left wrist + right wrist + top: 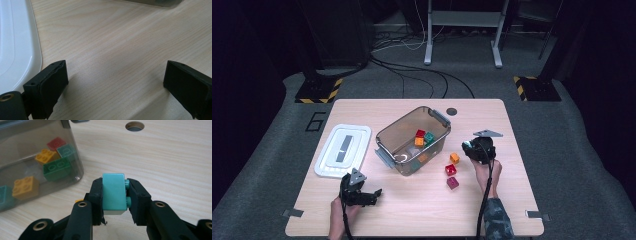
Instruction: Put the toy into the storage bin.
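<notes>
My right gripper [114,195] is shut on a turquoise brick [113,192], its studs against the right jaw. In the high view this gripper [473,148] hangs just right of the clear plastic bin [387,137]. Inside the bin lie red, teal, green and orange bricks [56,168]. On the table in front of the gripper lie an orange brick [454,158], a red brick [450,170] and a dark red brick [452,183]. My left gripper [115,85] stands open over bare wood near the front left [371,196], nothing between its jaws.
A white bin lid [343,150] lies flat left of the bin, its edge [15,50] close to my left gripper. A round cable hole [135,125] sits in the table [422,210] beyond the bin. Floor cables and stand legs lie past the far edge.
</notes>
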Available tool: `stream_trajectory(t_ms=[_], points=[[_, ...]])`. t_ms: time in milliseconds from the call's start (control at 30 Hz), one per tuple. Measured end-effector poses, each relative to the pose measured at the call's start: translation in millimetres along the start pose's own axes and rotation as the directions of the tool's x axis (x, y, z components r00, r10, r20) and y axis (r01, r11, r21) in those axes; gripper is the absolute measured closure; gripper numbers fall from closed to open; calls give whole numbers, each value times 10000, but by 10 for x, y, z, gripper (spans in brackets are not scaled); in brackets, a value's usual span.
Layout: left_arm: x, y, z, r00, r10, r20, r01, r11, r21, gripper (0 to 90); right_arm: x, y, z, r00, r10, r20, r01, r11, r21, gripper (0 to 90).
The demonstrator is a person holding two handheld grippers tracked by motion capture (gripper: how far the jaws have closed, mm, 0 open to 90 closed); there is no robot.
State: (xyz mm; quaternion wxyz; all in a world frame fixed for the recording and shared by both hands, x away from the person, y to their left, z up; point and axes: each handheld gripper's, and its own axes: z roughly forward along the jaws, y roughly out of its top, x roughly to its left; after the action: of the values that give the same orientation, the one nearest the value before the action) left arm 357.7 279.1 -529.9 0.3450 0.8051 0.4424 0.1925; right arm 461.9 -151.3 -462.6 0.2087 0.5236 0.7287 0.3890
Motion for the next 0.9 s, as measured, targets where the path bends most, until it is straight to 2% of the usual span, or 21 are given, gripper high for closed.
stream_trajectory(t_ms=[100, 300, 900], points=[[-1, 0, 0, 10000, -19, -8, 19, 10000, 0, 52, 19, 45, -66, 9997, -226, 2, 226, 9996, -176, 668], [-1, 0, 0, 10000, -16, -8, 16, 10000, 0, 52, 76, 151, -205, 9995, -306, -40, 304, 9982, -513, 668], [0, 0, 0, 10000, -21, -6, 21, 10000, 5, 52, 163, 353, -429, 9973, -732, 17, 730, 9912, -1108, 668]])
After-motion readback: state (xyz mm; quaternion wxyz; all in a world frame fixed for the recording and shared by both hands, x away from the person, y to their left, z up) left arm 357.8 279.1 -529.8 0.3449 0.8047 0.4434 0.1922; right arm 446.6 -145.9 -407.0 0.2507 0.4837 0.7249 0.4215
